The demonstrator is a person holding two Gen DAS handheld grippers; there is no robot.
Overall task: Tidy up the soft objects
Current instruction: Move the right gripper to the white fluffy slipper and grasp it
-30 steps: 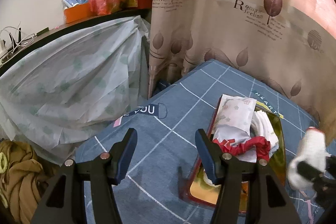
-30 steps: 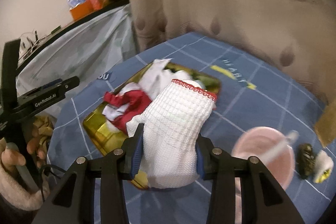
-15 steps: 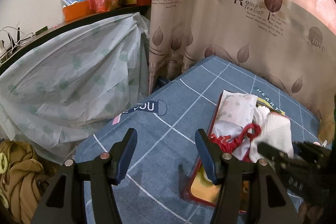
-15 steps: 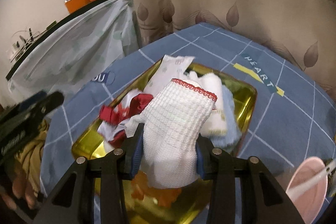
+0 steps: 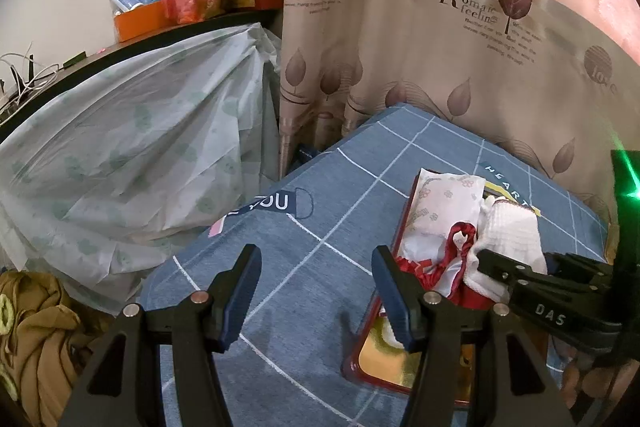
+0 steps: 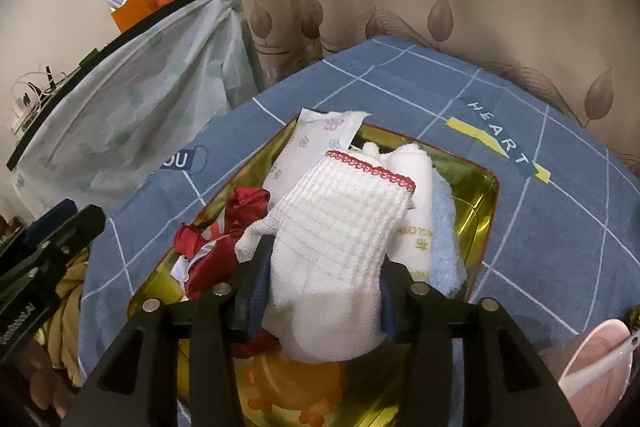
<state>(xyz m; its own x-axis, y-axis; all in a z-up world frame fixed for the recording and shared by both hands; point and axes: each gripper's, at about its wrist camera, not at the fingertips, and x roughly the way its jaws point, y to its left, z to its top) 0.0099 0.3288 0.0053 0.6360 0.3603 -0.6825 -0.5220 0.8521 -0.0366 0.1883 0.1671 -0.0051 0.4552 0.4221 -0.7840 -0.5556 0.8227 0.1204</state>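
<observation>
My right gripper [image 6: 320, 267] is shut on a white knitted mitt [image 6: 340, 227] with a red trimmed cuff and holds it over the gold tray [image 6: 486, 195]. The tray holds a floral white packet [image 6: 316, 143], a red cloth [image 6: 236, 219], a rolled white cloth [image 6: 420, 195], a light blue cloth [image 6: 446, 227] and an orange item [image 6: 292, 383]. My left gripper [image 5: 316, 287] is open and empty over the blue cloth, left of the tray [image 5: 384, 355]. The mitt [image 5: 508, 239] and right gripper [image 5: 516, 275] show there too.
The blue grid tablecloth [image 5: 320, 211] covers the table. A leaf-print curtain [image 5: 440, 47] hangs behind. A plastic-covered shelf [image 5: 120, 131] stands at the left. A pink bowl with a white spoon [image 6: 596, 359] sits at the right. Brown clothing [image 5: 32, 339] lies at the lower left.
My right gripper has carried the mitt left, from beside the tray to over its pile of cloths, and lower. My left gripper has hardly moved.
</observation>
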